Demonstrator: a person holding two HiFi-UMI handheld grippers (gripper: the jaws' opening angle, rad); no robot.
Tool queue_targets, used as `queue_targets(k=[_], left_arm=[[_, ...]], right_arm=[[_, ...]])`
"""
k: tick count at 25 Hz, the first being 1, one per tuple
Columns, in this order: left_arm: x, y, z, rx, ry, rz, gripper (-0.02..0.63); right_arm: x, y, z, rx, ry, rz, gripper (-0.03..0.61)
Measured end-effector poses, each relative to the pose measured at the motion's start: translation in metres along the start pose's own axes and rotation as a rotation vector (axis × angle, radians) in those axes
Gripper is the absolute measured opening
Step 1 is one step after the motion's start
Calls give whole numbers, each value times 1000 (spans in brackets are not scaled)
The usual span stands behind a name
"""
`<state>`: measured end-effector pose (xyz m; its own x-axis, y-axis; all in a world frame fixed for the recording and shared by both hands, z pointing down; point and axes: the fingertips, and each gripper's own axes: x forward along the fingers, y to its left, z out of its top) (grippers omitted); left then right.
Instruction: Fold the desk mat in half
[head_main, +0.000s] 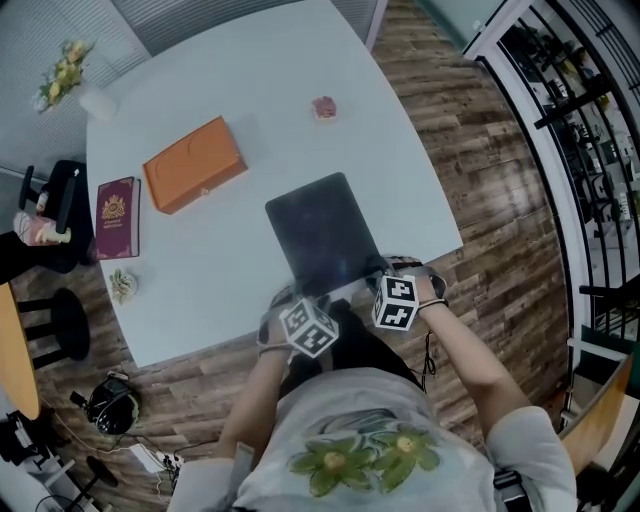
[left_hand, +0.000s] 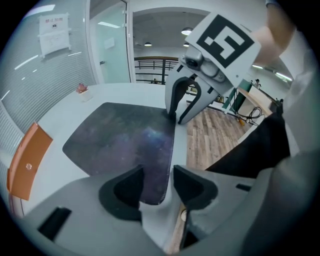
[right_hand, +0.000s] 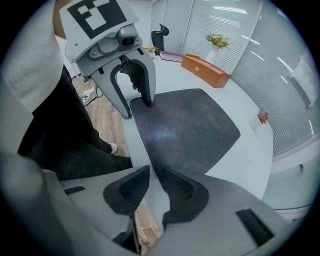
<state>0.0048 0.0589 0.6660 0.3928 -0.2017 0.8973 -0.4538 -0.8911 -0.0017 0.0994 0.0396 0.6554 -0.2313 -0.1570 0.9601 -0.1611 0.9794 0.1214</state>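
Observation:
A dark desk mat (head_main: 322, 240) with a starry print lies flat on the white table (head_main: 240, 100), close to its near edge. My left gripper (head_main: 300, 297) stands over the mat's near left corner. In the left gripper view the left gripper (left_hand: 157, 174) is open and that corner of the mat (left_hand: 125, 145) lies in the gap between its jaws. My right gripper (head_main: 386, 274) is at the near right corner. The right gripper (right_hand: 154, 172) has a narrower gap, with the edge of the mat (right_hand: 190, 130) running into it and bare table showing between the pads.
An orange box (head_main: 195, 165) and a maroon book (head_main: 117, 217) lie at the table's left. A small pink item (head_main: 323, 107) sits at the far side, a flower vase (head_main: 75, 80) at the far left corner. Headphones (head_main: 110, 402) lie on the wooden floor.

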Motion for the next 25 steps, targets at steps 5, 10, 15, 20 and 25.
queue_targets(k=[5, 10, 15, 20, 25], left_arm=[[-1, 3, 2, -38, 6, -12, 168], [-2, 4, 1, -43, 14, -24, 130], [-8, 11, 4, -73, 4, -34, 75], [-21, 15, 11, -134, -33, -46, 66], [-30, 21, 18, -207, -75, -38, 63]], right_arm=[[-1, -3, -1, 20, -21, 39, 101], [-3, -6, -1, -17, -28, -1, 50], [-6, -6, 2, -3, -41, -8, 35], [-20, -10, 7, 47, -86, -37, 34], [-34, -19, 11, 88, -138, -84, 34]])
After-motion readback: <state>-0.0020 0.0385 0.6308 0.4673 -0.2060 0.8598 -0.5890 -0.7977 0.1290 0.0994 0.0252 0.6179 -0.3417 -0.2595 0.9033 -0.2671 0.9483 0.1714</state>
